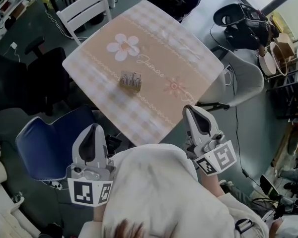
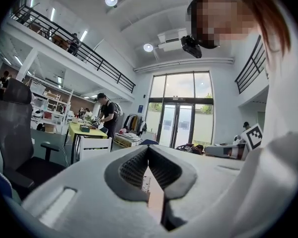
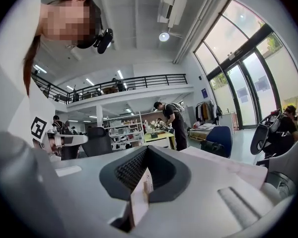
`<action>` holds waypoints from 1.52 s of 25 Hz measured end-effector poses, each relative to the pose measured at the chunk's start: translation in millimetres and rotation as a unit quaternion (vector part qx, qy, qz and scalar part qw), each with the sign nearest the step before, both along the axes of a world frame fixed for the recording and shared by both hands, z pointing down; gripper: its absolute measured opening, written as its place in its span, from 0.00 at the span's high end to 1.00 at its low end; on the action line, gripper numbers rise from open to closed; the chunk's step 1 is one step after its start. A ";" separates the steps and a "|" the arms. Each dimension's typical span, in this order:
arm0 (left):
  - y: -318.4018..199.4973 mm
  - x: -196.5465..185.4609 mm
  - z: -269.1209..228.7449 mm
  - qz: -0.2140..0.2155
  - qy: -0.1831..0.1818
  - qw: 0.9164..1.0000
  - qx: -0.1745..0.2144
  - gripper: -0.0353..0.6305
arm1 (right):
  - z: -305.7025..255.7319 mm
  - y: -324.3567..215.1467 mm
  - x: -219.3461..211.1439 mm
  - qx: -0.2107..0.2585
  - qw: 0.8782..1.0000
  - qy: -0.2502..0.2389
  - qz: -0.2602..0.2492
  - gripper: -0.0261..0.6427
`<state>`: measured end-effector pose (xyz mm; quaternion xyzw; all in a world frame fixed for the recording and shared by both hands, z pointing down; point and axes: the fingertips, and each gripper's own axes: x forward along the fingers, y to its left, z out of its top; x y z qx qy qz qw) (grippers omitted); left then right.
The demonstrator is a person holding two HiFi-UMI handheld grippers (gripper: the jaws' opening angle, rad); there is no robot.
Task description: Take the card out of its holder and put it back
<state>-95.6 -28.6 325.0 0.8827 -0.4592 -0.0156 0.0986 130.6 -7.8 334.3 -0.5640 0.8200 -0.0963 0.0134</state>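
Note:
A small card holder (image 1: 130, 81) with cards standing in it sits near the middle of the table (image 1: 188, 68), which has a peach checked cloth with flower prints. My left gripper (image 1: 93, 129) hangs off the table's near edge, close to my body, shut and empty. My right gripper (image 1: 191, 109) hovers at the near right corner of the table, also shut with nothing in it. Both point toward the holder from well short of it. In the left gripper view the holder (image 2: 145, 182) shows small through the gap behind the closed tips (image 2: 148, 148); the right gripper view shows the same holder (image 3: 147, 182).
A white slatted chair (image 1: 84, 11) stands at the table's far left corner. A blue chair (image 1: 47, 143) is beside my left gripper, a black office chair (image 1: 39, 78) further left, a grey chair (image 1: 243, 78) at the right. Cluttered shelves (image 1: 283, 53) line the right edge.

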 end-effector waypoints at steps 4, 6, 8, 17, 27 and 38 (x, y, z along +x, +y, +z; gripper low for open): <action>5.6 6.3 1.1 0.012 0.004 1.000 -0.004 0.95 | 6.9 10.6 -15.8 -0.008 1.000 -0.003 -0.011 0.97; 7.6 9.2 1.9 0.016 0.006 1.000 -0.005 0.95 | 10.7 14.1 -23.5 -0.012 1.000 -0.008 -0.020 0.97; 9.4 10.5 2.0 0.018 0.007 1.000 -0.005 0.95 | 13.1 17.3 -30.0 -0.015 0.999 -0.009 -0.028 0.97; 14.3 8.8 1.0 0.011 0.011 1.000 0.000 0.95 | 10.3 17.2 -35.4 -0.007 0.999 -0.006 -0.036 0.97; 19.3 -2.5 -2.1 -0.004 0.017 1.000 0.007 0.95 | 22.5 19.2 -56.3 -0.033 0.997 -0.008 -0.066 0.96; 18.0 -12.8 4.4 0.000 0.016 1.000 0.005 0.95 | 21.2 34.5 -68.5 -0.008 0.993 -0.063 -0.095 0.95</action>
